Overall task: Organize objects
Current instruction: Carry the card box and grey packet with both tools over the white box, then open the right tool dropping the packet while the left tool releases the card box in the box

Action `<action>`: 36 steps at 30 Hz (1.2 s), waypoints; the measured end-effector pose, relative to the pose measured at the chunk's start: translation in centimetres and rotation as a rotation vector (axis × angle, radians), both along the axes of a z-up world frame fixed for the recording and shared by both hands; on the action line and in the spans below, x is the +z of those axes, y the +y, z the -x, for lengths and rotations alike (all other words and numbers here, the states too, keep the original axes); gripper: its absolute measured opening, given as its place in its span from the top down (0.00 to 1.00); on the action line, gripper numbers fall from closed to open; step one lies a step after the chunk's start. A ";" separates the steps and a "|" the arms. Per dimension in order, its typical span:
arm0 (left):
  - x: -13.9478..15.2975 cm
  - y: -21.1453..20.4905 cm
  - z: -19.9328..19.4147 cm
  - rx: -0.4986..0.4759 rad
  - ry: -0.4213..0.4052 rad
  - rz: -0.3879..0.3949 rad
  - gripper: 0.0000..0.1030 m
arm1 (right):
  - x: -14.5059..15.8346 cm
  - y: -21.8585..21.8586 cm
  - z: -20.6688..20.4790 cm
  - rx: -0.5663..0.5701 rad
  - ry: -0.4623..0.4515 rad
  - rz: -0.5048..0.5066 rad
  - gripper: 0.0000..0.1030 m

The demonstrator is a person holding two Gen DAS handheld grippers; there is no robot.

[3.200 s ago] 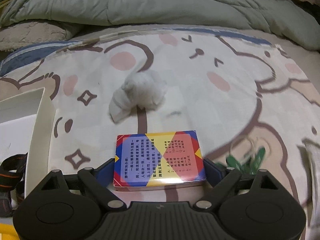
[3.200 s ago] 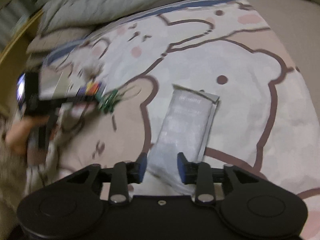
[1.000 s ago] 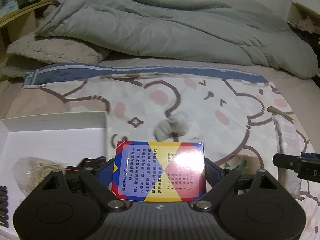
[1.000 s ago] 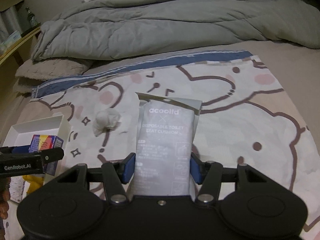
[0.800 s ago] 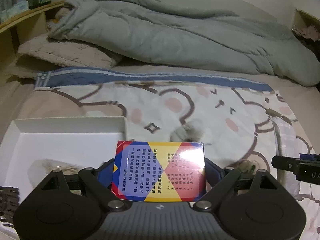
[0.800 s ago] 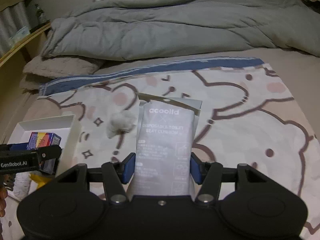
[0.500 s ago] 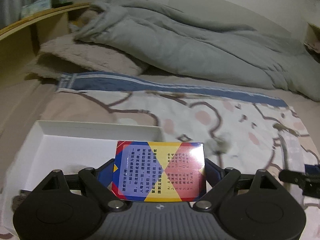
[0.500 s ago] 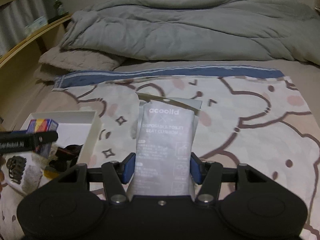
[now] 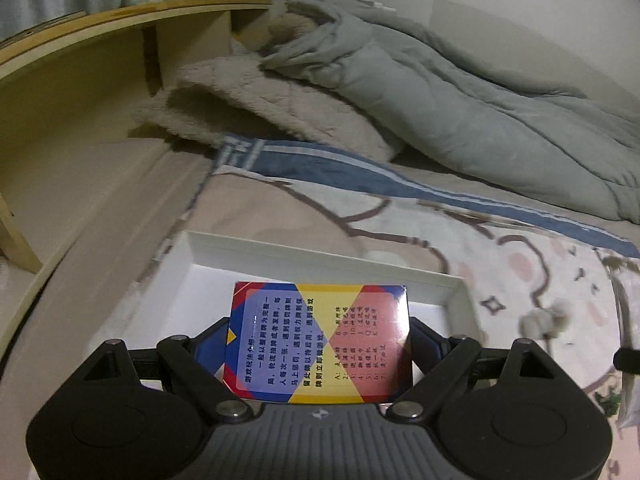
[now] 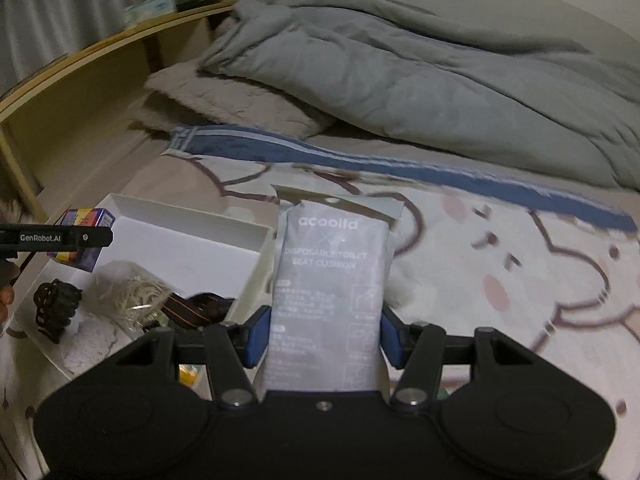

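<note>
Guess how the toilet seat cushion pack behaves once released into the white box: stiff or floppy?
Probably floppy: the toilet seat cushion pack is a soft, puffy pouch pinched at its sides by the right gripper. Likely light, since it stands upright unsupported. The glossy film may slide on the white box.

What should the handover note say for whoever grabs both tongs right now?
Left tongs: shut on the card box, held above the white tray.
Right tongs: shut on the grey seat cushion packet, held over the bedsheet beside the tray.
In the tray: black clip, bag of rubber bands, dark strap.
Done: both items picked up.
Left: set card box and packet into the tray; white wad lies on the sheet, likely to collect too.
</note>
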State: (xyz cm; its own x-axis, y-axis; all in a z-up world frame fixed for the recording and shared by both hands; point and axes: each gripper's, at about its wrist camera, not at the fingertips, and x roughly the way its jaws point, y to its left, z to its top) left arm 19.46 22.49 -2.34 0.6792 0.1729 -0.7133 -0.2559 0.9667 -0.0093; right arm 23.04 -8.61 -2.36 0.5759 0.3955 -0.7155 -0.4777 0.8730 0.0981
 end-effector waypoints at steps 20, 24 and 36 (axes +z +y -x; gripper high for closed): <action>-3.2 6.6 -0.2 -0.007 0.071 -0.020 0.13 | -2.3 19.9 -1.5 0.789 -0.349 0.452 0.44; -3.3 7.3 -0.2 -0.016 0.075 -0.008 0.13 | -3.5 22.4 -1.5 0.924 -0.375 0.532 0.45; -4.8 7.8 -1.2 -0.048 0.122 -0.020 0.13 | -5.2 24.4 -2.3 1.046 -0.327 0.604 0.32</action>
State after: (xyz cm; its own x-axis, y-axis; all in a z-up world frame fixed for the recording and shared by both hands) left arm 20.61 30.25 -7.12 0.5952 0.1572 -0.7880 -0.2076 0.9775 0.0382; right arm 25.37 15.84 -7.54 0.3689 0.4293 -0.8244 -0.8950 -0.0752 -0.4396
